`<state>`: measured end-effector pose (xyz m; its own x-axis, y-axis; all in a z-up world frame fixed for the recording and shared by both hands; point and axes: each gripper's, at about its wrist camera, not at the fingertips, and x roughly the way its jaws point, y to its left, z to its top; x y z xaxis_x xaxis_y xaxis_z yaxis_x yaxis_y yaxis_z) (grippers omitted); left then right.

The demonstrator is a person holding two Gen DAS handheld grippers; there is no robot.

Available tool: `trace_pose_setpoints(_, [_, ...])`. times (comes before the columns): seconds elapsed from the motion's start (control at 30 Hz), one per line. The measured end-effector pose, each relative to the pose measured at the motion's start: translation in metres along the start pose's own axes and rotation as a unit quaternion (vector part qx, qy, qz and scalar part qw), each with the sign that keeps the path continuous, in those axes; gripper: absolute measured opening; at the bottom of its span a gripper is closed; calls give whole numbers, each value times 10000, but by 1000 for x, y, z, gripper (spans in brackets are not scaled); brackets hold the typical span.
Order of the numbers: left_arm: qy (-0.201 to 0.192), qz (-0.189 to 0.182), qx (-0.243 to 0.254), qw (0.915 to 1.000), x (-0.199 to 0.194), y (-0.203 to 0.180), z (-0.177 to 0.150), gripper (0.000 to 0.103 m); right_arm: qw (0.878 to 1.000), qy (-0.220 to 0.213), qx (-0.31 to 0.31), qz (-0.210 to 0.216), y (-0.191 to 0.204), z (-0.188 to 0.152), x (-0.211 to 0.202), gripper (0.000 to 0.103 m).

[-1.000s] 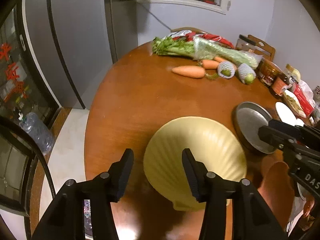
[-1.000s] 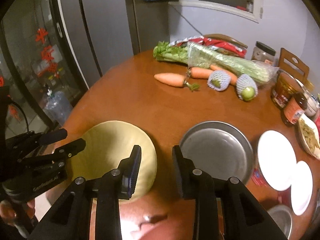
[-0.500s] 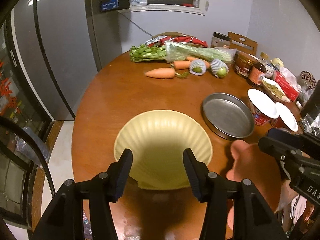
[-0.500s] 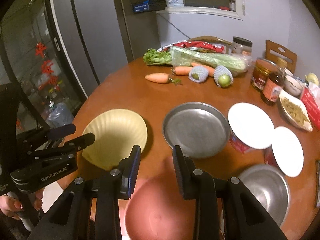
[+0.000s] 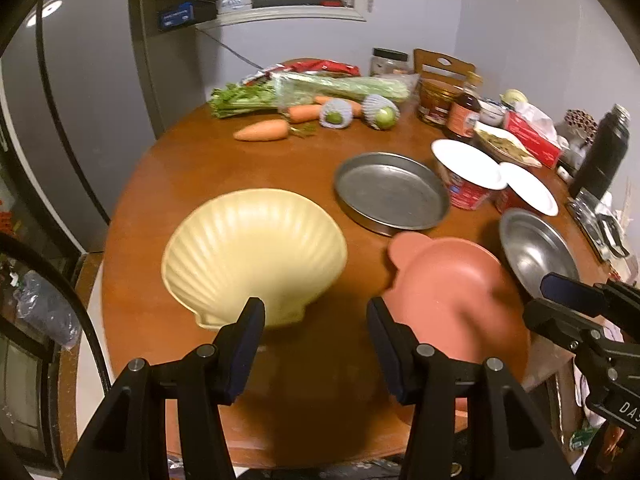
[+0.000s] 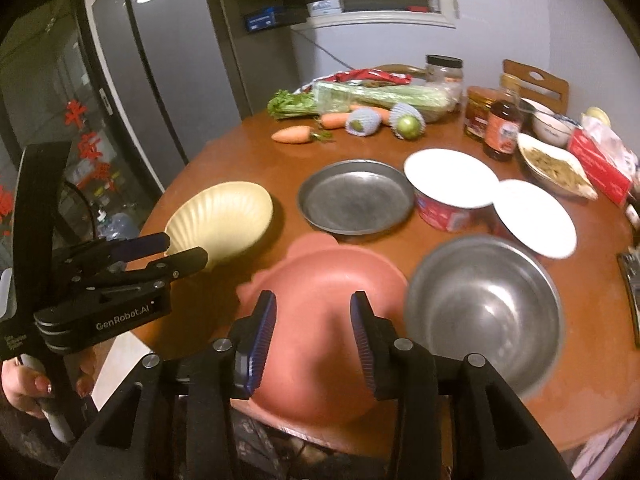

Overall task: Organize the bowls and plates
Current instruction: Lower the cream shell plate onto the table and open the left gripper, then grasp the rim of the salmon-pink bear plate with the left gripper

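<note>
Your left tongs [image 5: 316,322] are spread with nothing in them, hanging just in front of the yellow shell plate [image 5: 256,264] near the table [image 5: 208,168] edge. Your right tongs [image 6: 313,320] have just been opening and sit spread over the pink bowl [image 6: 332,304], not pinching it, with the steel bowl [image 6: 484,312] right beside.
</note>
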<state>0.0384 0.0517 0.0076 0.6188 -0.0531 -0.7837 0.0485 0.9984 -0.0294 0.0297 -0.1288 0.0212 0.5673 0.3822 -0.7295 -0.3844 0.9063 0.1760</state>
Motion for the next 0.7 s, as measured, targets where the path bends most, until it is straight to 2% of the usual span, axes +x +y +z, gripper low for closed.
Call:
trace_pose_setpoints(0.2, [68,-138,167,9997,2,-17,-11,53,9999,28,138,-81,-6,-23,-13,41])
trace_pose_setpoints(0.47, [198,-327,214,9990,10,-27,-18,53,9990,366,227,-126,-12,-48,-7,41])
trace_pose_setpoints(0.7, [424,-408,230,9980,26,-34,-22,53,9977,452,490,-126,-26,-51,5,41])
